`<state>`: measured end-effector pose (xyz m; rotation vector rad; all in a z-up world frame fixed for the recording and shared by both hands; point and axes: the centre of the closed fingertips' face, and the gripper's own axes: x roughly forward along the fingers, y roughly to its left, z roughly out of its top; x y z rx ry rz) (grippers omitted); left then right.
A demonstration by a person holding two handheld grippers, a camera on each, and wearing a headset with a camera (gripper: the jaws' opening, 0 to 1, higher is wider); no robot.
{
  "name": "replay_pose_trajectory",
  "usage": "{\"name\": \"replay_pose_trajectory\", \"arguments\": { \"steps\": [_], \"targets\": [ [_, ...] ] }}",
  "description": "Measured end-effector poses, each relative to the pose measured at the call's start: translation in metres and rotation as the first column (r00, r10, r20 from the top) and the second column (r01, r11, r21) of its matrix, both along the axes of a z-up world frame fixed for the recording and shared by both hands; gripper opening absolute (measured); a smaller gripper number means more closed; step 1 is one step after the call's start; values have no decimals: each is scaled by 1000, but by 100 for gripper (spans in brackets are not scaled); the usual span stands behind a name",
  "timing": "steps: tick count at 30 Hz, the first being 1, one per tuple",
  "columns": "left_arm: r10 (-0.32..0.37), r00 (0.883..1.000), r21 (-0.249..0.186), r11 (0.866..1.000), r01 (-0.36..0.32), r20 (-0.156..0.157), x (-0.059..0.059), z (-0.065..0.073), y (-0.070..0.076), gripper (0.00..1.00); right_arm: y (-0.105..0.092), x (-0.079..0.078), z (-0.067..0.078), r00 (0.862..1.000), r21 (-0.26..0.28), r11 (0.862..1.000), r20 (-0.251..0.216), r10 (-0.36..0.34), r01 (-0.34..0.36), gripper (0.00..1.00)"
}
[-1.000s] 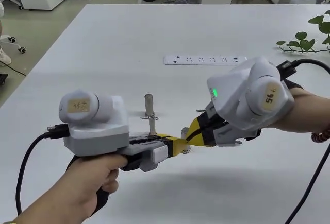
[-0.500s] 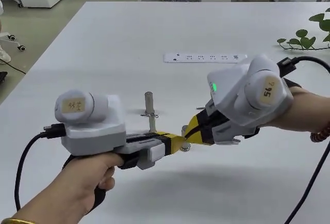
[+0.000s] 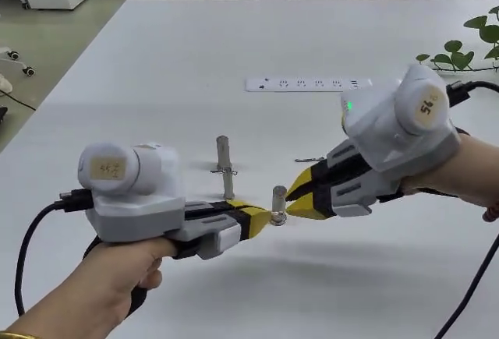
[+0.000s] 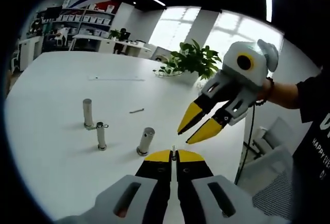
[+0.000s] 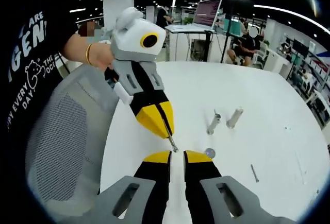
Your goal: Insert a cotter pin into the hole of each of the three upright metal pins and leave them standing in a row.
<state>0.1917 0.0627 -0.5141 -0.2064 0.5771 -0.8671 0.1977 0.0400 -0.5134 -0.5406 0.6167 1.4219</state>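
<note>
Tabletop (image 3: 156, 82): power strip (image 3: 308, 84) beyond upright pins (image 3: 224, 153)

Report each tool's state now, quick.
Left tool: closed on a cotter pin.
Right tool: open, holding nothing.

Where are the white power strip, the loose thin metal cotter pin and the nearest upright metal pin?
white power strip (image 3: 308, 84), head view, top face
loose thin metal cotter pin (image 3: 310, 160), head view, mid-length
nearest upright metal pin (image 3: 278, 200), head view, upper shaft
</note>
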Motion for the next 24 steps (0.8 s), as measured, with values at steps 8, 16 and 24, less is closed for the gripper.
{"name": "replay_pose_trajectory", "arguments": {
  "steps": [8,16,24],
  "targets": [
    [-66,996,16,998,65,67,-4,0,-1,0,-1,-6,-1,984,80,992,-158,-83,97,10],
    [-137,982,27,991,135,131,-12,5,-5,0,-1,-16,1,962,137,984,-261,-79,118,11],
    [-175,968,12,984,176,178,-16,11,-6,0,2,-27,3,947,176,978,-319,-48,109,12]
  ]
}}
